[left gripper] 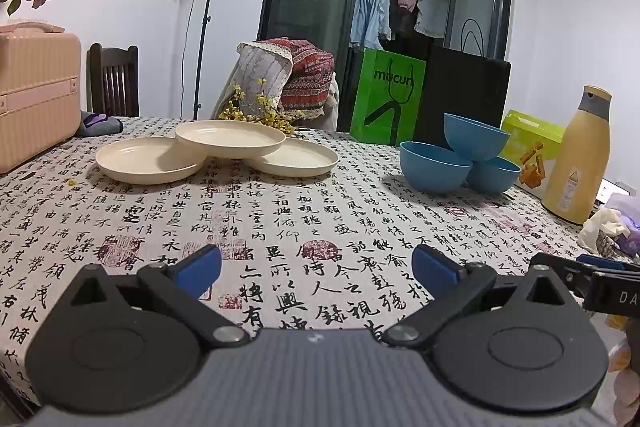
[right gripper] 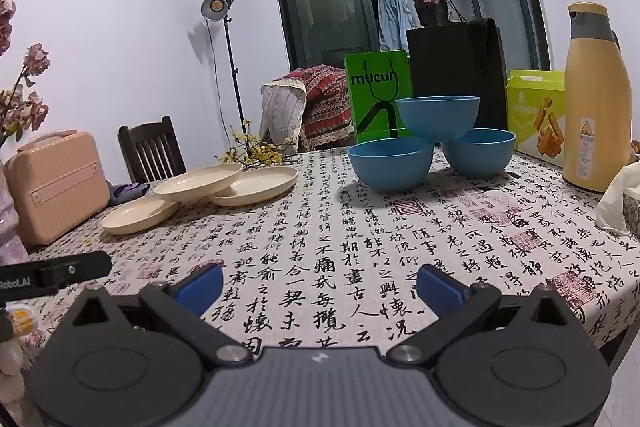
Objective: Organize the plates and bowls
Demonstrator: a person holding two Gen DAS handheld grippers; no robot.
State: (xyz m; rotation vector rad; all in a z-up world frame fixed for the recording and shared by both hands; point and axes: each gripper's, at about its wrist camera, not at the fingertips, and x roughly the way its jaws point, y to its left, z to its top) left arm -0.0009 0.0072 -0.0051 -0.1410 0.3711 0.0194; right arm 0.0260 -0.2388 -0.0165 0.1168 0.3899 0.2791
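Three cream plates lie at the far left of the table: one plate [left gripper: 230, 139] rests on top, overlapping a left plate [left gripper: 144, 163] and a right plate [left gripper: 298, 158]. Three blue bowls stand at the far right: a top bowl [right gripper: 438, 117] sits propped on a front bowl [right gripper: 390, 169] and a back bowl [right gripper: 480, 151]. My left gripper [left gripper: 316, 269] hovers open over the near tablecloth, empty. My right gripper [right gripper: 320, 285] is likewise open and empty, well short of the bowls.
A yellow thermos [right gripper: 598, 99] and a green box [right gripper: 536, 113] stand right of the bowls. Green [right gripper: 378, 99] and black bags [right gripper: 456, 67] back the table. A pink case [right gripper: 56, 183], a chair [right gripper: 150, 151] and dried flowers [left gripper: 256, 111] sit left.
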